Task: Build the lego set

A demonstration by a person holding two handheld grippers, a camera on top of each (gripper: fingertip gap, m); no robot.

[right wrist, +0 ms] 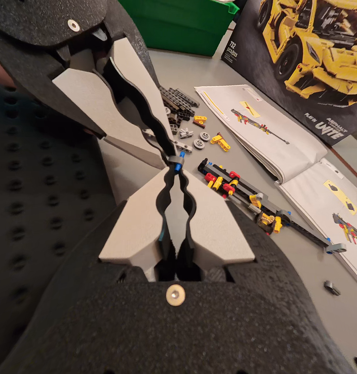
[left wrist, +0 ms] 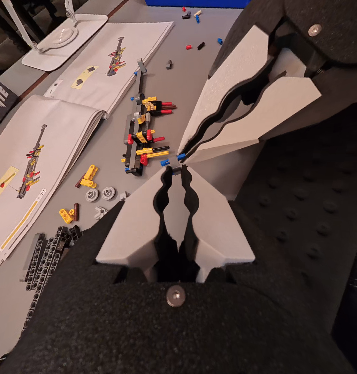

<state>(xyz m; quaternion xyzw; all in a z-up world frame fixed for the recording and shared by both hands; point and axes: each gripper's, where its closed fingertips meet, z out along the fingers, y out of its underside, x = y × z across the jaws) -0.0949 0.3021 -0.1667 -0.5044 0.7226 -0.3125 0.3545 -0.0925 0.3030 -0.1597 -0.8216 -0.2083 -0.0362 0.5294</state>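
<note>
Speckled black gripper (left wrist: 176, 167), small grey connector (left wrist: 175, 162)

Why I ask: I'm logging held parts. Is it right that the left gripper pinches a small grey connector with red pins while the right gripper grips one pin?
Not quite: the pins are blue, as the left wrist view shows. The left gripper does pinch the grey connector; the right gripper grips one pin.

A hobby or lab worktable is showing here: a grey tabletop (left wrist: 193, 85) is carrying an open instruction booklet (left wrist: 52, 125) and loose toy bricks (left wrist: 88, 178). On the far side, a green bin (right wrist: 177, 24) and the set's box (right wrist: 307, 66) are standing.
</note>
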